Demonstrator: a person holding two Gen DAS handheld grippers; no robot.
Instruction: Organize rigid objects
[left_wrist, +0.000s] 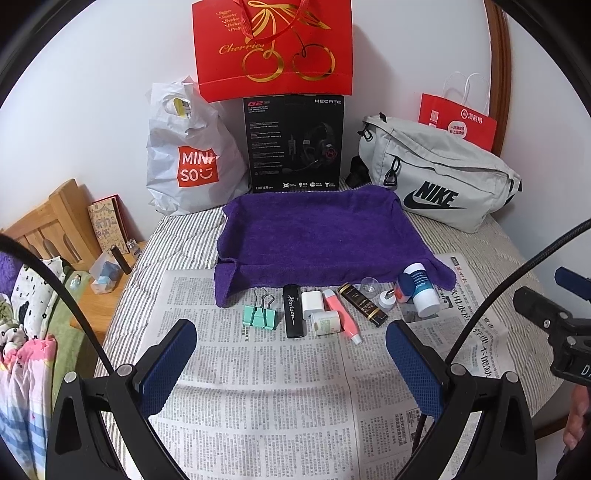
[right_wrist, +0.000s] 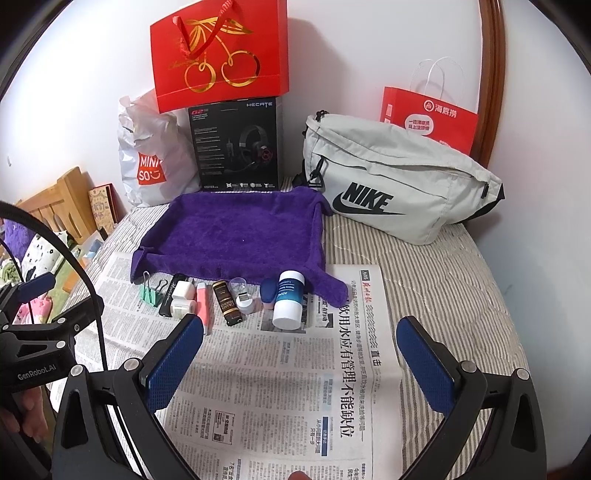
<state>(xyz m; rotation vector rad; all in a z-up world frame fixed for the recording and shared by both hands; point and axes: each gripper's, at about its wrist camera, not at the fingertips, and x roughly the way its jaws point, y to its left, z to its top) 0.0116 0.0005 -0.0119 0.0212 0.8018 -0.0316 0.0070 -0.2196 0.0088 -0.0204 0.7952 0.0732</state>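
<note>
1. The left tongs (left_wrist: 291, 362) hang spread wide over a printed newspaper (left_wrist: 258, 387) with nothing between the dimpled blue rubber pads on their black arms.
2. The right tongs (right_wrist: 301, 354) are likewise spread and hold nothing; in the right wrist view the left rig shows at 9 o'clock.
3. The newspaper lies flat on a bed (right_wrist: 424, 266) covered in striped quilted fabric.
4. At 12 o'clock of the paper, a plush purple towel (left_wrist: 317, 236) is shaped like a shallow tray with raised edges, its front hem overlapping the paper.
5. Just in front of that hem, the rigid objects lie in a row. From 9 o'clock to 3 o'clock they are:
   - mint-green metal binder clips (left_wrist: 259, 314) with wire handles;
   - a long black box (left_wrist: 294, 312) with white script;
   - a small white cuboid (left_wrist: 312, 304), touching a short white cylinder (left_wrist: 325, 322);
   - a slim pink tube (left_wrist: 341, 314);
   - a black-and-gold box (left_wrist: 364, 304), lying at an angle;
   - a clear domed cap (left_wrist: 370, 285);
   - a small white round cap (left_wrist: 386, 298);
   - a white and blue plastic bottle (left_wrist: 421, 291) lying on its side, with a blue-lidded piece just beside it.
6. Behind the towel stand a crinkled white plastic bag (left_wrist: 188, 155), a black cardboard headset box (left_wrist: 295, 144) topped by a glossy red gift bag (left_wrist: 273, 48), a grey fabric waist bag (left_wrist: 436, 177), and a red paper bag (left_wrist: 458, 122).
</note>
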